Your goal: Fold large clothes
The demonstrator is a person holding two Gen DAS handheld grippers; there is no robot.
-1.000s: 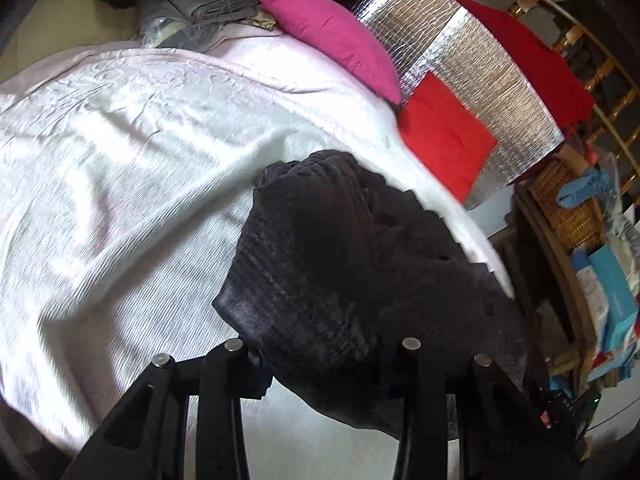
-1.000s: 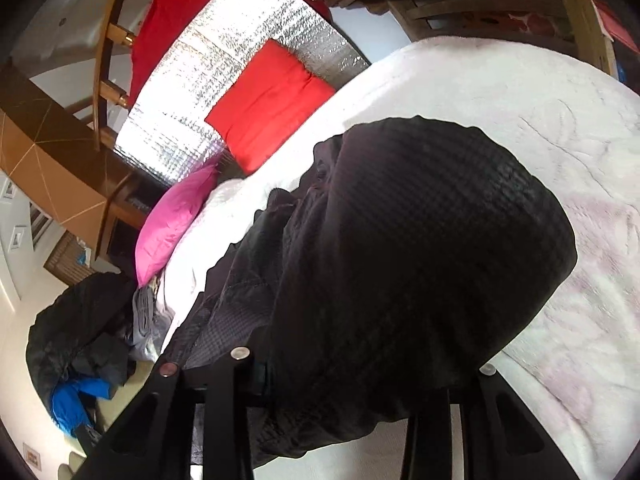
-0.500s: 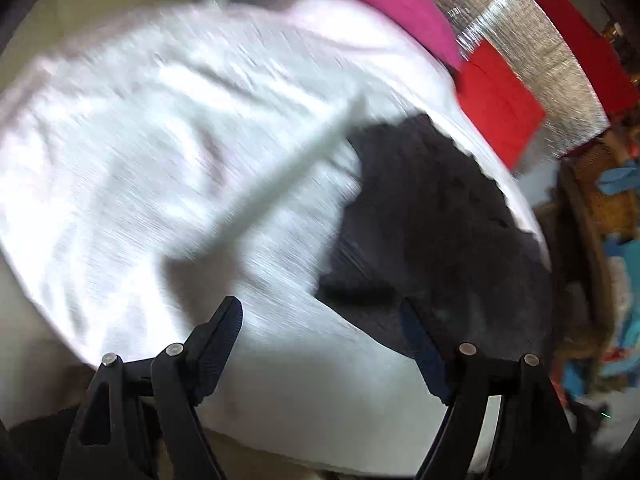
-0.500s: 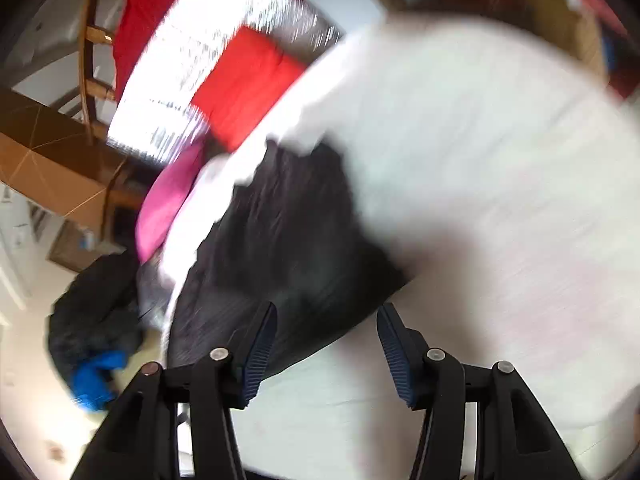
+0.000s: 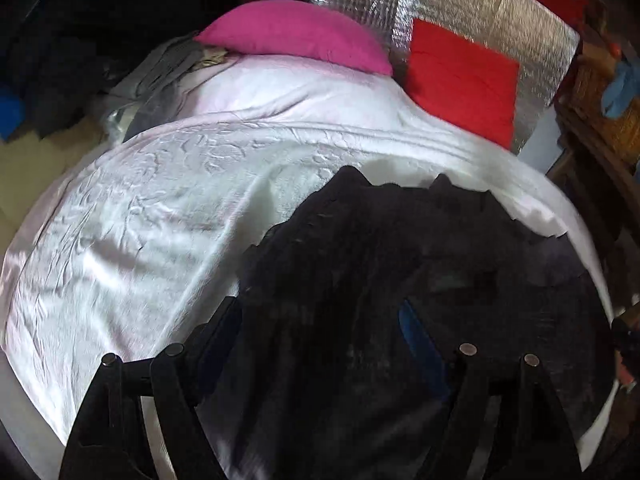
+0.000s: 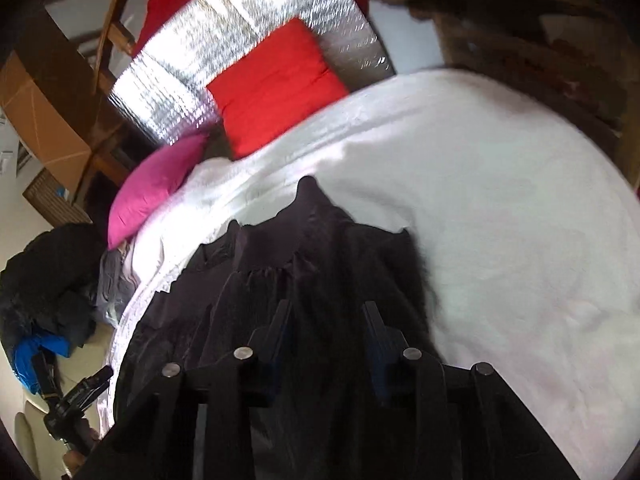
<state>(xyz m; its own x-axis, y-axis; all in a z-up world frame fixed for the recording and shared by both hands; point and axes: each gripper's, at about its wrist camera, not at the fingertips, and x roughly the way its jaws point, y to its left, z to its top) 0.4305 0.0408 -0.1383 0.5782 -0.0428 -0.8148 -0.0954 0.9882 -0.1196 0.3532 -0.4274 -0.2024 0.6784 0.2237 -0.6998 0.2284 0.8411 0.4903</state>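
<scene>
Both wrist cameras sit low and close over the bed's near edge, looking along their fingers toward the headboard. Shared across both views: the red cushion [image 5: 464,80] [image 6: 276,84], upper right in the left view, upper centre in the right, and the pink pillow [image 5: 296,34] [image 6: 156,188].

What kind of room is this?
Most likely a bedroom. There is a bed with a white bedspread, a pink pillow and a red cushion at its head, and a dark garment spread on it for folding.
</scene>
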